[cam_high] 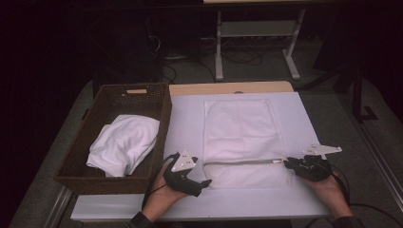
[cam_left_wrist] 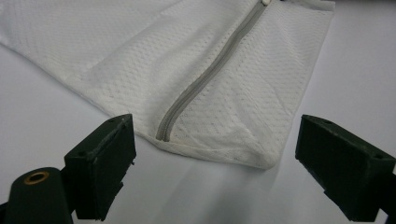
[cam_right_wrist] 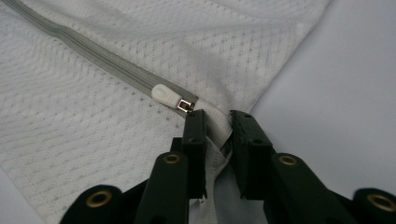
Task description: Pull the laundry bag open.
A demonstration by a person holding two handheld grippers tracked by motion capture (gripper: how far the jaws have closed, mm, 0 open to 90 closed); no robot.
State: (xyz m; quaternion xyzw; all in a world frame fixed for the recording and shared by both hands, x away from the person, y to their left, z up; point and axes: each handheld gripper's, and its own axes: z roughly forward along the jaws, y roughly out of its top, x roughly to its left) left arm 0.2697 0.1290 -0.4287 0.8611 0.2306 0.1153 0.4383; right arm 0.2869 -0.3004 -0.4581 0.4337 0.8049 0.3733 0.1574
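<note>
Thin, limp white mesh laundry bag [cam_high: 243,137] is pinched at the lower-right edge hem beside the zipper pull [cam_right_wrist: 164,94] by the right gripper [cam_right_wrist: 214,122]; left gripper [cam_left_wrist: 212,163] is held apart, ungripped.

The mesh bag's [cam_right_wrist: 140,116] edge vanishes between the right gripper's [cam_right_wrist: 214,122] fingers [cam_right_wrist: 196,140]; the zipper pull [cam_high: 277,161] is tiny from above.

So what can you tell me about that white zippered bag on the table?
The mesh bag is white, dotted netting, lying flat on the white tabletop, beside the wicker basket. A grey zipper crosses its near end, closed, with a white pull. The right gripper pinches the bag's edge by the pull; the left gripper brackets the other corner, open.
</note>
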